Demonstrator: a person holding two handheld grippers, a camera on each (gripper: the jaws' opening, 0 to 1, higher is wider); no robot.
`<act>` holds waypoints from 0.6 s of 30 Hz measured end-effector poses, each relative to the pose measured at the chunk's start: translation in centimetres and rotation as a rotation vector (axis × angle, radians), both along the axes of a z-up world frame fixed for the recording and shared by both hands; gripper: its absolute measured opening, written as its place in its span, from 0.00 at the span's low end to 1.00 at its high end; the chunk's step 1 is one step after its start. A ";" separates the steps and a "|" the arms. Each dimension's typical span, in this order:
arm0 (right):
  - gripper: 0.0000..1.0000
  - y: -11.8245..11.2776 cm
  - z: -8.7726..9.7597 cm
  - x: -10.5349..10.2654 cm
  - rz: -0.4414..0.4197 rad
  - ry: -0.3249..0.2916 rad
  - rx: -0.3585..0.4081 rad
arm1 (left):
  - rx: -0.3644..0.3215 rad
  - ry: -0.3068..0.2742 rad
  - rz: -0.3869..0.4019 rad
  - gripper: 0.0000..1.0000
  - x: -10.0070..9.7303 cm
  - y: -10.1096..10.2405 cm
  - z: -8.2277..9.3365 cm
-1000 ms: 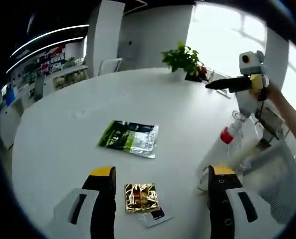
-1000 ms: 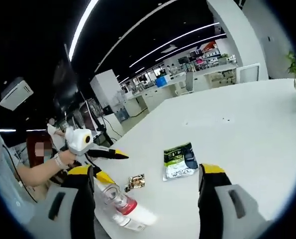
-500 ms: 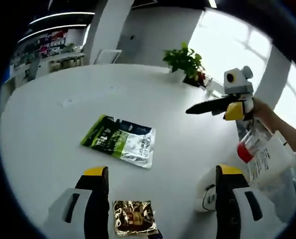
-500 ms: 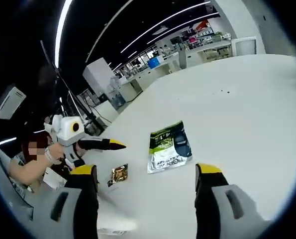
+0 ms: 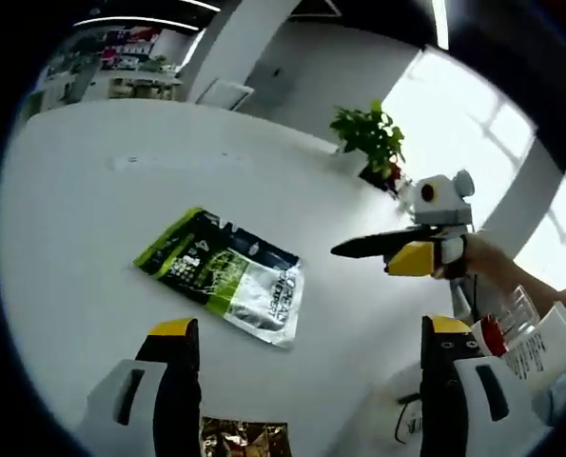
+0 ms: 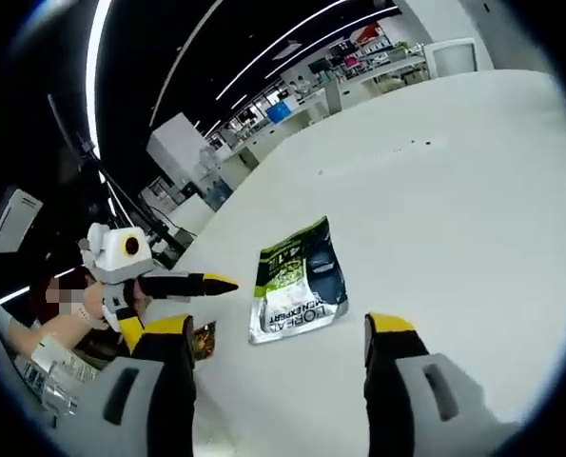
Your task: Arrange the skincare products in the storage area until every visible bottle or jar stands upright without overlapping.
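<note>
My left gripper (image 5: 311,327) is open above a white round table (image 5: 73,190), nothing between its jaws. A green and silver sachet (image 5: 221,276) lies flat ahead, a gold sachet (image 5: 244,440) near the left jaw, and a white rounded container (image 5: 397,428) by the right jaw. A clear-capped bottle with a red collar (image 5: 511,333) tilts at the far right; what bears it is hidden. My right gripper (image 5: 363,257) reaches in from the right. In its own view my right gripper (image 6: 278,324) is open over the green sachet (image 6: 297,281). My left gripper (image 6: 221,283) points in from the left.
A potted plant (image 5: 368,138) stands at the table's far edge below bright windows. The gold sachet (image 6: 204,340) peeks out beside the right gripper's left jaw. Bare white table (image 6: 454,190) stretches beyond the sachets. Desks and shelves fill the room behind.
The bottle lay between my right jaws a second ago; now it sits off to their lower left. Both cameras have tilted. The right gripper has come in over the table.
</note>
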State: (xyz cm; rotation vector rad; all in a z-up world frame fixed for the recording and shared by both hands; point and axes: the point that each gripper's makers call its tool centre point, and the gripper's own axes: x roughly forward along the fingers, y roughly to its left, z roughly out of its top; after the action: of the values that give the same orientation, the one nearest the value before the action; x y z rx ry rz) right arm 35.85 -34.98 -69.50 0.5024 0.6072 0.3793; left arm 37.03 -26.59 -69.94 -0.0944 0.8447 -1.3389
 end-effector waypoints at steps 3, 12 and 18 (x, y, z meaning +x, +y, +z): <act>0.68 -0.2 -0.5 0.7 -0.014 0.008 0.013 | -0.016 0.040 0.013 0.97 -0.1 -0.5 -0.2; 0.62 -0.1 -1.7 1.9 -0.027 0.034 0.055 | -0.043 0.093 0.058 0.96 0.5 -1.7 -0.5; 0.57 0.0 -2.1 2.5 -0.041 0.042 0.100 | -0.058 0.111 0.114 0.84 1.6 -2.0 -0.8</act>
State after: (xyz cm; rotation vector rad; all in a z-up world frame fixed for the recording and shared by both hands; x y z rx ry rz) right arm 38.36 -34.95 -71.57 0.6183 0.6193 0.3620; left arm 38.68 -28.64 -70.72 -0.2604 0.8807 -1.2592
